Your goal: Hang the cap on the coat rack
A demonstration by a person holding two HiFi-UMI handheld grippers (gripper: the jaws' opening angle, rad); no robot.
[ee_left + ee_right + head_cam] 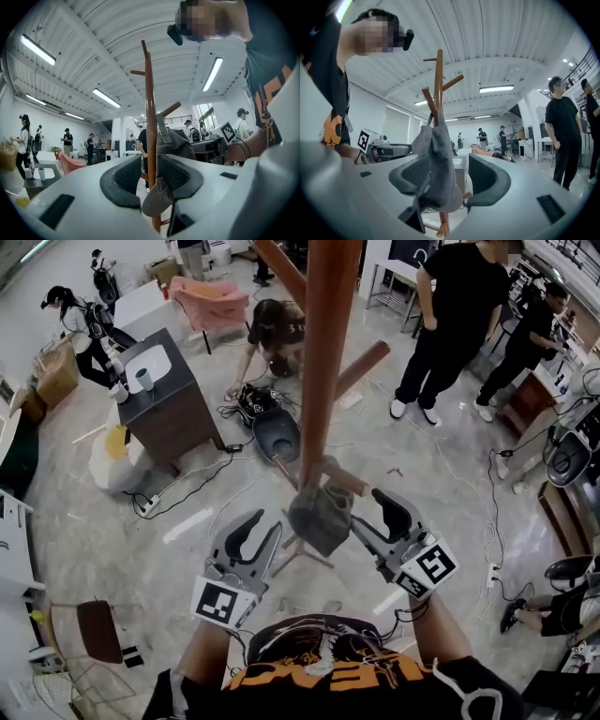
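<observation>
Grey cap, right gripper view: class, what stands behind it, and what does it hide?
The coat rack pole stands behind the grey cap, visible above and below it. The cap covers the pole's middle stretch and where it hangs.

In the head view the coat rack [328, 352] ran past the top edge, so its crown was cut off. The cap [319, 518], hanging between the two grippers, hid the lower pole and part of the feet.

Seen from the left gripper [150, 178], the cap's brim lay across the lower part of the pad on that view's right. Whether cloth touched pad could not be told, and the rack's foot was lost behind the gripper's body.

Seen from the right gripper [450, 180], the cap covered most of the pad on that view's left and the pole beyond it.

The people [67, 140] far beyond the jaws were too small to make out.
</observation>
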